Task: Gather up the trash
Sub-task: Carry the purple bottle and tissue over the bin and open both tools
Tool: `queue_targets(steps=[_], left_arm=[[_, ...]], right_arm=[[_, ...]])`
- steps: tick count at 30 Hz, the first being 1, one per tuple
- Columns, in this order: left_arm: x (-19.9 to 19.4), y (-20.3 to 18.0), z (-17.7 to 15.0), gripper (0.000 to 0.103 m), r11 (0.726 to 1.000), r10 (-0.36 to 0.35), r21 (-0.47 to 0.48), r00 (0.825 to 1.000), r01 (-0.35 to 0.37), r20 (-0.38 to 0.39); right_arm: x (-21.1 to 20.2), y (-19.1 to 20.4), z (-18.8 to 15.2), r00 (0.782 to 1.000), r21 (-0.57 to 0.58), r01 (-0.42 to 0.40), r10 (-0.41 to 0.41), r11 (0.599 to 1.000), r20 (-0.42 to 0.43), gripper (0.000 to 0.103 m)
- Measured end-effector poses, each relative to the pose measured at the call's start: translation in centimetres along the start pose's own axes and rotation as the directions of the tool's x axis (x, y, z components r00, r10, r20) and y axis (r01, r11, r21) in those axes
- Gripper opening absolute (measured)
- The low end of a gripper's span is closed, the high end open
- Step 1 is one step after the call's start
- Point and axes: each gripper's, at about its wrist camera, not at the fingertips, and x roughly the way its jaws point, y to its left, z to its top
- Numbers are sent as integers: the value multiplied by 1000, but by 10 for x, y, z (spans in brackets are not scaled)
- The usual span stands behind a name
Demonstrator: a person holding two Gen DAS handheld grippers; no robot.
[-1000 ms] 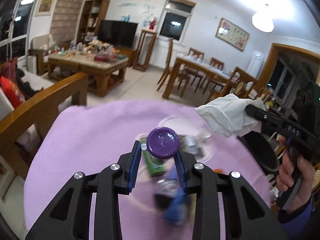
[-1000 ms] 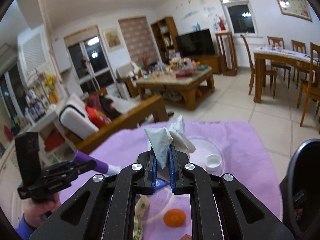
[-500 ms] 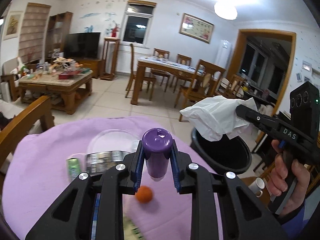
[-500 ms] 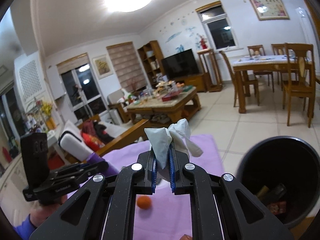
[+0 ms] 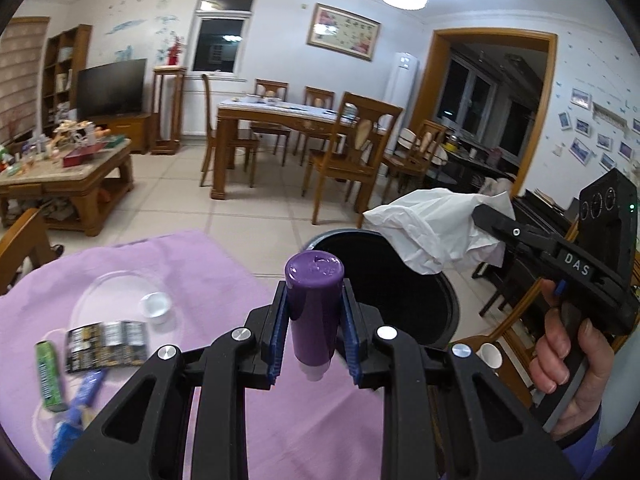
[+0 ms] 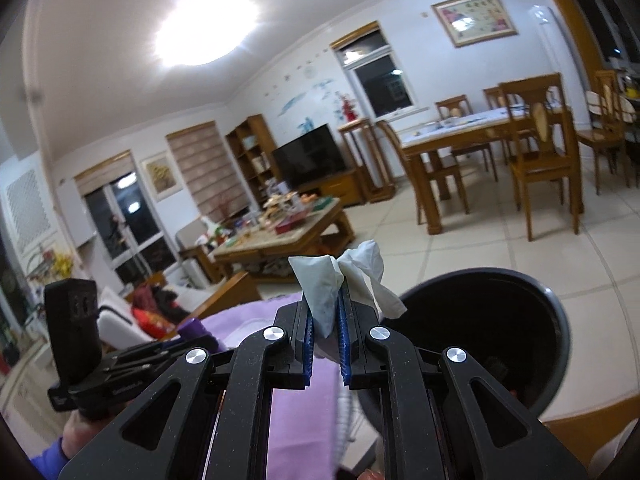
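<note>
Trash in hand: we carry two pcs. Left gripper (image 5: 315, 336) has its jaws clamped on a purple cylindrical plastic bottle (image 5: 314, 300), held upright w/ the flat purple end up and a small white tip hanging below. Right gripper (image 6: 325, 334) has its jaws clamped on a crumpled white paper tissue (image 6: 340, 284).
Bin: round black plastic trash bin (image 5: 404, 280) stands just beside the edge of the tabletop w/ the lilac cloth (image 5: 224, 276). Tissue hangs over its mouth in the left view; bottle is near the rim but, we judge, not fully over the opening.
Risk, bottle: if we let go now it may clip the rim and fall to the tiled floor or back on the cloth. Smooth round body btwn ribbed blue pads could also slide down, since only its mid part is pinched.
Risk, tissue: light and floppy, so it may cling to a pad after release, or drift past the bin. Only a fold is pinched; the rest flaps free.
Risk, collision: both grippers head to one opening, so we could knock them together over the bin.
Left on tabletop: green wrapper stick (image 5: 50, 376), dark foil snack packet (image 5: 106, 344), blue wrapper (image 5: 74, 416), small white round cap (image 5: 155, 306) on a clear round plate (image 5: 100, 292). View is blurred there, so we can't tell more.
</note>
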Motion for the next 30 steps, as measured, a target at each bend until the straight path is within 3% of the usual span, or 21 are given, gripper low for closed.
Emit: queue_targets(steps=[6, 15, 30], left_arm=[[44, -35, 4, 25, 998, -55, 26, 998, 56, -37], [104, -50, 2, 25, 996, -89, 14, 990, 91, -113], [146, -64, -9, 25, 996, -76, 30, 977, 84, -199]], right_arm=[[-16, -53, -5, 998, 54, 66, -66, 996, 2, 11], [-1, -109, -22, 992, 124, 127, -123, 984, -40, 11], [44, -139, -46, 985, 180, 151, -133, 972, -107, 11]])
